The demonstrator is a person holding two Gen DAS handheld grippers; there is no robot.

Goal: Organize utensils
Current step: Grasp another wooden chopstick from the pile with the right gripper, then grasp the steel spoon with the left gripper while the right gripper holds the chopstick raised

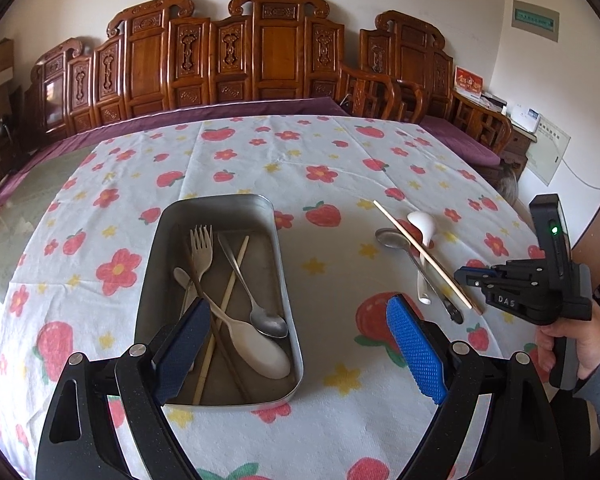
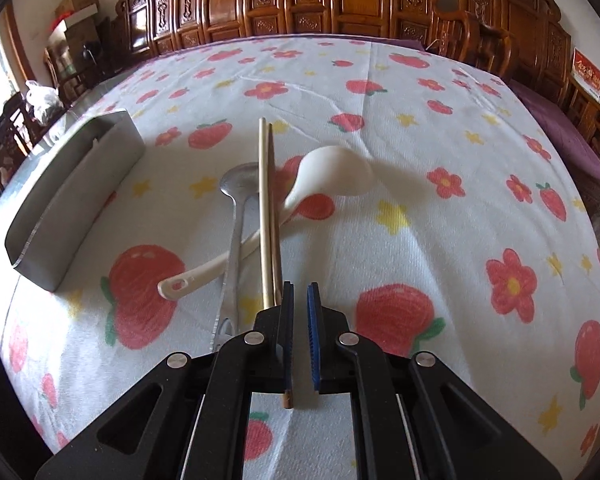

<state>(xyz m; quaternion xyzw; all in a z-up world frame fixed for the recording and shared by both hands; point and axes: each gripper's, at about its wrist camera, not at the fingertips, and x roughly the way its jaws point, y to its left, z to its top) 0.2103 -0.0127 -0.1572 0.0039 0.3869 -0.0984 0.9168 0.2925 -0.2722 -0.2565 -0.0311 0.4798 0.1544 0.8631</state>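
We see the L gripper (image 1: 300, 344), jaws wide and empty, over the near end of the metal tray (image 1: 156, 280), which holds a fork (image 1: 202, 250), spoons and chopsticks. R gripper (image 2: 299, 300): jaws nearly closed, nothing between them, beside a chopstick (image 2: 265, 216) lying across a steel spoon (image 2: 236, 216) and white spoon (image 2: 332, 172) on the desk (image 2: 420, 128), right of the tray.

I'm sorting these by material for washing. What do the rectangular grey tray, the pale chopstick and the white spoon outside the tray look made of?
Rectangular grey tray: probably metal, brushed matte, with dull reflections on its walls.
Pale chopstick: likely wood or bamboo, tan and unglossy.
White spoon: plastic or ceramic, smooth and opaque; the look leaves that open.
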